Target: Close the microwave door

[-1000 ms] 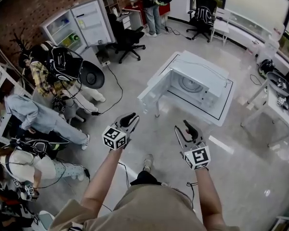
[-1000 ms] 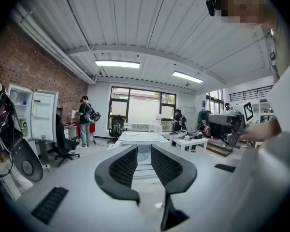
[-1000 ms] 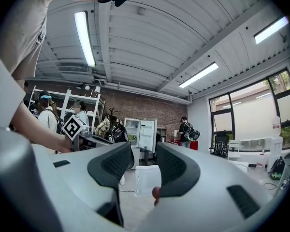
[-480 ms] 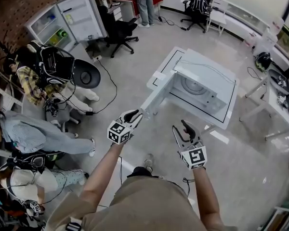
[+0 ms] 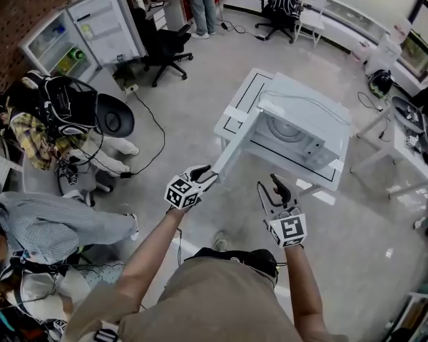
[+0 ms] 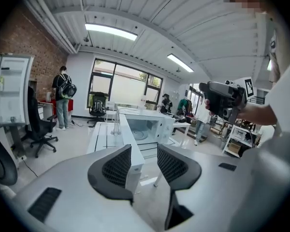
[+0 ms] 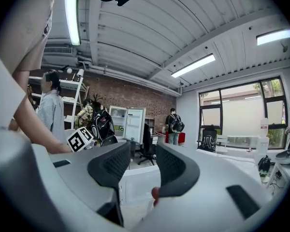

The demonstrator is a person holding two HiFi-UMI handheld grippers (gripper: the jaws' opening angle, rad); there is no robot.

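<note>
Well, the microwave sits on the white surface. Its door hangs wide open and sticks out toward the person. A push that is too hard could make the door bang shut. That might also slide the microwave along the surface. The left claw could slip off the thin door edge if it pushes at a bad angle. That claw is right at the end of the door. Its jaws are opening, a good way apart, and the door edge shows between them, not squeezed. The right claw hangs nearby, jaws apart, holding nothing.
</note>
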